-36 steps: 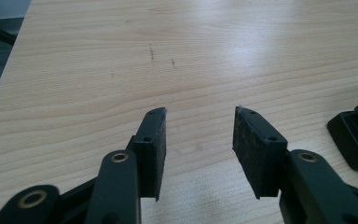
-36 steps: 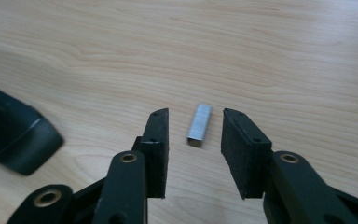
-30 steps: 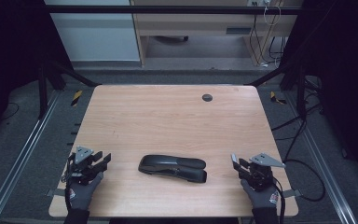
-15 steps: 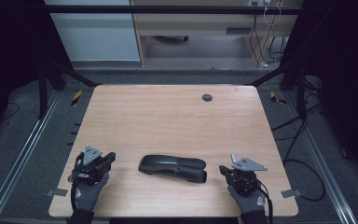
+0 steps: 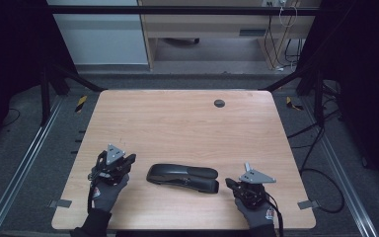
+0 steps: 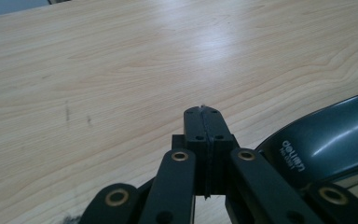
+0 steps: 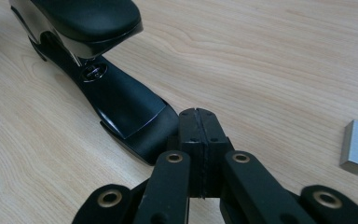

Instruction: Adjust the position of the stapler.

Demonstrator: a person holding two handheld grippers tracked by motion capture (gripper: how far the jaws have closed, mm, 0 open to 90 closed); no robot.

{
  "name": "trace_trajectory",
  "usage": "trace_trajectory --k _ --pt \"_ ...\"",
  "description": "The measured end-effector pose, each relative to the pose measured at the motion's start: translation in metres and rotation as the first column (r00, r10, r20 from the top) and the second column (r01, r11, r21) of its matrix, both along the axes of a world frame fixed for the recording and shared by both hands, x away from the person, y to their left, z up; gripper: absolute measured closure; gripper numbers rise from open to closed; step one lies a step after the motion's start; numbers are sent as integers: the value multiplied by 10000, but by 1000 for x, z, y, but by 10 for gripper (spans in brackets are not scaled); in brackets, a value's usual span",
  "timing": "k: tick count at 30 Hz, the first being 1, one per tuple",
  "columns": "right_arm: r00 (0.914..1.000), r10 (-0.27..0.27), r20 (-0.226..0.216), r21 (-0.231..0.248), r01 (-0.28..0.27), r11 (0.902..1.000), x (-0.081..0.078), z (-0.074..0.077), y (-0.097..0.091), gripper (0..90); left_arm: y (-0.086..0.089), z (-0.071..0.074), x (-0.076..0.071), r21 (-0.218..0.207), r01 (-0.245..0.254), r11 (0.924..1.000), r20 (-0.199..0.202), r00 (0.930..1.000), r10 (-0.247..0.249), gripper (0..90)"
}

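Left gripper (image 6: 204, 112) jaws pressed together, nothing between them; they've just been closing. Black stapler (image 5: 182, 177) lies flat just to its right, rounded rear end (image 6: 326, 140) beside the jaws, not touching. Right gripper (image 7: 198, 114) also closed empty, having just closed, tips right at the stapler's base plate front (image 7: 135, 123), contact unclear; a strip of staples (image 7: 357, 145) lies loose on the wooden table (image 5: 177, 123) to its right. Risk: with both closed, any push from either end would likely slide or spin the stapler instead of gripping it; the right tips could also sweep the staple strip away. Versus a second ago: both grippers were partly open, and both hands have moved inward toward the stapler, which hasn't moved.
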State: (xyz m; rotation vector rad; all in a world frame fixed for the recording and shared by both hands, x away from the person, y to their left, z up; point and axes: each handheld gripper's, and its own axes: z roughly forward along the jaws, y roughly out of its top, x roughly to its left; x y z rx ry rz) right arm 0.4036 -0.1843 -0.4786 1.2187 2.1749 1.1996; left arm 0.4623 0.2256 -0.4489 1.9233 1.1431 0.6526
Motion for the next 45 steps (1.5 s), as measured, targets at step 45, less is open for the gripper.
trace_trajectory --k 45 --pt "9898 1064 -943 18 -1067 9943 -3 -22 40 900 -52 -13 16 350 1538 9875 -592 9867 -1516 900"
